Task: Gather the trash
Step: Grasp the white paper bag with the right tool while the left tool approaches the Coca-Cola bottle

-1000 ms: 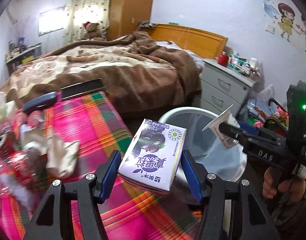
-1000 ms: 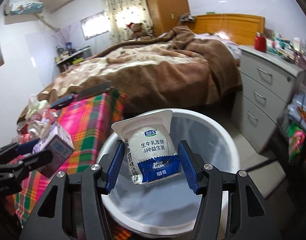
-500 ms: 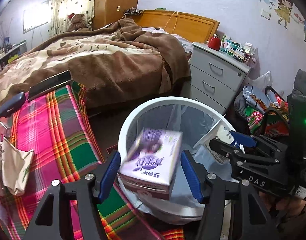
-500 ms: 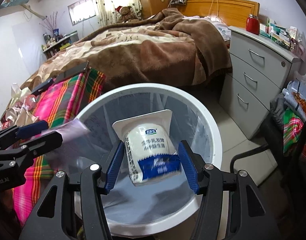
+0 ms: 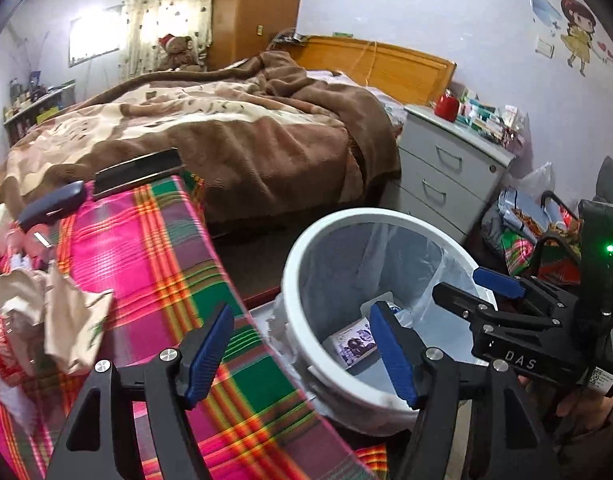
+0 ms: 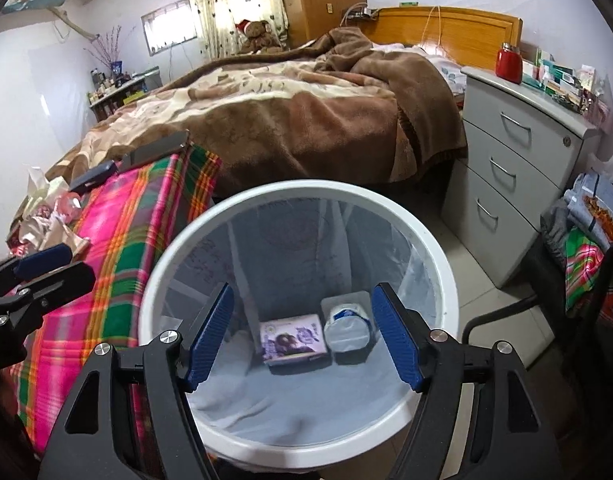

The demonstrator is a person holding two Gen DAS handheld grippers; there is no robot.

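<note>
Now both drops are done: the purple carton [image 6: 294, 338] and the white yogurt cup [image 6: 348, 330] lie side by side on the liner at the bottom of the white bin [image 6: 442, 264], the cup just right of the carton. My right gripper [image 6: 302, 336] hangs directly above the bin mouth, tilted down into it, its jaws just opened wide with nothing between them. My left gripper [image 5: 302, 354] sits over the bin's near-left rim, also angled down, straddling the edge of the plaid-covered surface [image 5: 146, 256]; its jaws have just been opening too and are empty, with the carton visible far below them inside the bin.

Judging by what is left, the next step is another pickup. Crumpled paper and wrappers [image 5: 54, 312] lie in a heap on the surface, well to the left of the bin. That calls for swinging my left hand away from the bin toward that heap, keeping the jaws wide, then closing on something soft and loose that may slip or tear. A dark remote-like thing [image 5: 50, 206] beyond the heap does not look like trash to me.
</note>
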